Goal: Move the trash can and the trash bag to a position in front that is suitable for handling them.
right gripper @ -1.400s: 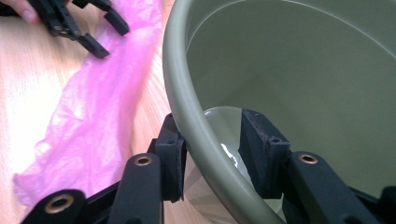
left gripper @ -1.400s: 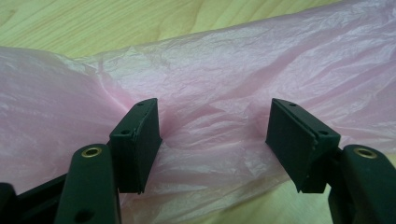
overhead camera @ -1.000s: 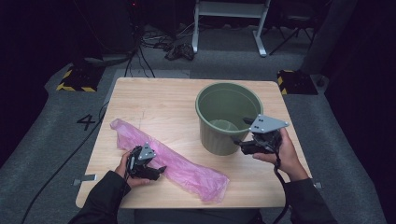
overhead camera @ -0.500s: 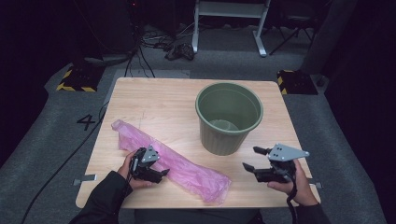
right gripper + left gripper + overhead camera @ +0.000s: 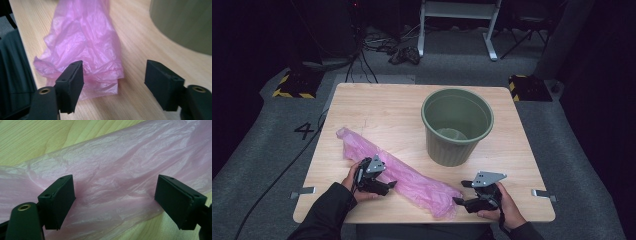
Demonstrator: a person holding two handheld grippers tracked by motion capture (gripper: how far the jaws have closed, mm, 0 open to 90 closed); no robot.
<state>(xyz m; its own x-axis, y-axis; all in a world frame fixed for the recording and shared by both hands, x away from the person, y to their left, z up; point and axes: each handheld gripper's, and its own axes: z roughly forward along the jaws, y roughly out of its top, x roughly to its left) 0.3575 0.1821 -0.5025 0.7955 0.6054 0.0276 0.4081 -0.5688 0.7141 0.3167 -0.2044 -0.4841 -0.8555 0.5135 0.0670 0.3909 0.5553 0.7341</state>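
A: What's changed vs. a sec ago?

B: Right tool [image 5: 463,192] left the green bucket [image 5: 457,125], now low at the near bench [image 5: 377,107] edge, just beside the pink plastic bag's [image 5: 404,176] near end. Jaws wide apart, nothing held.

A: And the left tool [image 5: 388,185]?

B: Same spot, over the bag's middle, jaws spread wide w/ the film between them, not pinched. Bag lies diagonally, bucket upright behind it.
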